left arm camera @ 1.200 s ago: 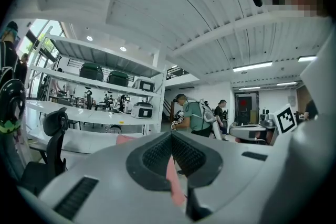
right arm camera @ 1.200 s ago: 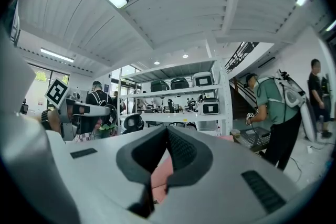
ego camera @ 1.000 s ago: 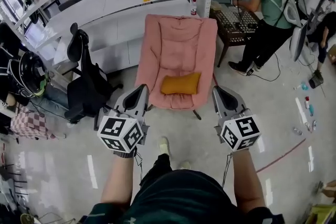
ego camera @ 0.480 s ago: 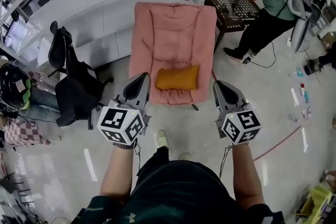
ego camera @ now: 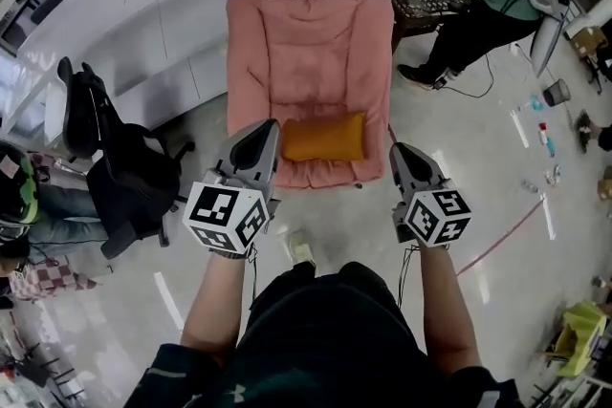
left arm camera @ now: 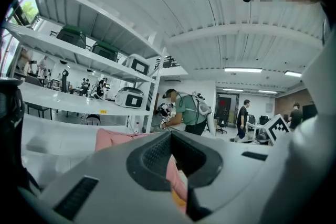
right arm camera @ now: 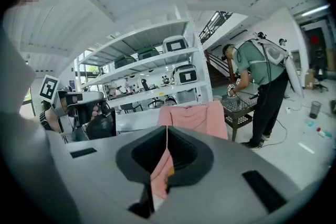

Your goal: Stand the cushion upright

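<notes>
On seat of pink chair point(ego camera: 308, 33), orange cushion point(ego camera: 323, 137) lies flat. Left gripper point(ego camera: 269, 127) and right gripper point(ego camera: 401, 152) near it, not touching, both pinched shut, empty. Step looks like reach. Next: open jaws, grab cushion, tip it up.

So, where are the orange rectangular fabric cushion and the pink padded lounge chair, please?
orange rectangular fabric cushion point(ego camera: 323, 138): head view, middle of its top face.
pink padded lounge chair point(ego camera: 308, 43): head view, bare backrest padding.
</notes>
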### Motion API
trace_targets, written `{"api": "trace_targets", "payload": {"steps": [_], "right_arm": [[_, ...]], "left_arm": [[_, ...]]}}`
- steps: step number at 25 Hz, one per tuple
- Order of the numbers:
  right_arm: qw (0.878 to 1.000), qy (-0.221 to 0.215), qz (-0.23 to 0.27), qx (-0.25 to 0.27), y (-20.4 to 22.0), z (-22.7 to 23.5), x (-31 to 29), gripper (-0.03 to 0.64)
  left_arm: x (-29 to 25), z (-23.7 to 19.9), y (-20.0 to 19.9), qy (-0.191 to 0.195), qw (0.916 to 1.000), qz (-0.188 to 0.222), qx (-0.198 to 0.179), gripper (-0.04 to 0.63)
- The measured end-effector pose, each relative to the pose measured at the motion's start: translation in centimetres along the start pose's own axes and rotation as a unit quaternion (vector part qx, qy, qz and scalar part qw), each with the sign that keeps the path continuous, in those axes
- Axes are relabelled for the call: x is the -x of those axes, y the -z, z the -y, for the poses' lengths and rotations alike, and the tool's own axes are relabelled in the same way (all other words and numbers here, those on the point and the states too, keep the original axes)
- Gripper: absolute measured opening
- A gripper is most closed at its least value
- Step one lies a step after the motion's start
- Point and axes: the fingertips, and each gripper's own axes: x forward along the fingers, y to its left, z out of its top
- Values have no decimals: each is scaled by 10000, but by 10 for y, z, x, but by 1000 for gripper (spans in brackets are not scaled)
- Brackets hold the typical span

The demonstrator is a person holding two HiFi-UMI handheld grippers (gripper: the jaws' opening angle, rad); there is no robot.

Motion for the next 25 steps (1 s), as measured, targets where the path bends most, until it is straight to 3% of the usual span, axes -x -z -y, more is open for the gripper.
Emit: {"api": "trace_targets", "payload": {"steps": [14, 17, 20, 25], "right_arm": [[9925, 271, -1016, -616, 100, 53, -69, 5], [9875, 281, -1317, -825, 130, 72, -89, 9], [9805, 199, -1678, -998, 160, 89, -110, 58], [9690, 192, -2252, -995, 210, 116, -143, 80]], "left_arm": [[-66, -33, 36, 246, 9993, -275, 41, 6], [-86, -36, 45, 279, 9991, -331, 8, 6], [-109, -39, 53, 296, 9990, -345, -32, 6], [-149, -49, 68, 252, 9987, -440, 23, 6]]}}
